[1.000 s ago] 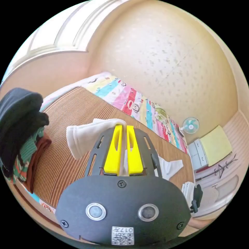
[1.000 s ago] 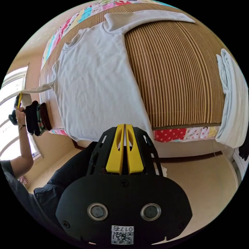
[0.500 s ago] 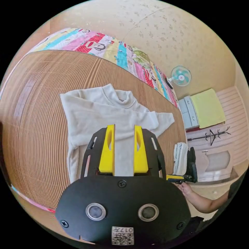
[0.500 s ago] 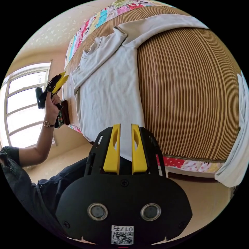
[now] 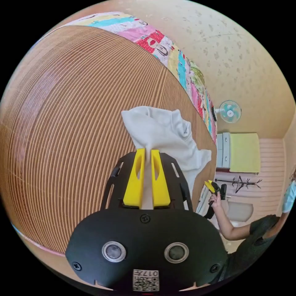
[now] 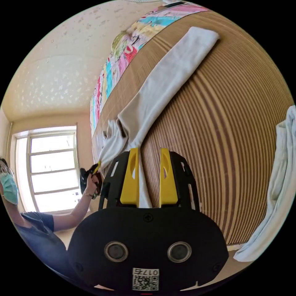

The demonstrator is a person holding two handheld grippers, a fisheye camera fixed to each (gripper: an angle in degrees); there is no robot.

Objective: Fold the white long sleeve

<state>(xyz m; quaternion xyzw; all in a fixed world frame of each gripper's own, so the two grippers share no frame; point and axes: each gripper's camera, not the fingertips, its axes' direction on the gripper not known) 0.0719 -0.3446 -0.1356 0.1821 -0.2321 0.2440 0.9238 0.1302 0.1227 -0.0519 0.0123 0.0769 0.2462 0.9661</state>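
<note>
Your work surface was the striped bamboo mat (image 5: 67,123), spread over a patterned bedsheet (image 5: 182,64) whose coloured border showed along the far edge in both views. On the mat lay the white long sleeve (image 5: 163,135), bunched and partly lifted at your left side; in the right gripper view one sleeve of it (image 6: 172,77) stretched out flat across the mat towards the far edge. A pale folded cloth (image 6: 277,172) hung over the mat's edge at the side of the right gripper view. A window (image 6: 49,172) stood behind you in that same view, and a small fan (image 5: 229,111) was mounted on the wall in the left gripper view. Your left gripper (image 5: 147,177) had its yellow jaws drawn nearly together with a fold of the white fabric pinched between them, the cloth rising from the jaw tips. Your right gripper (image 6: 148,175) had its jaws standing apart; white fabric lay between them, beside the left-hand jaw, but they did not press on it.
</note>
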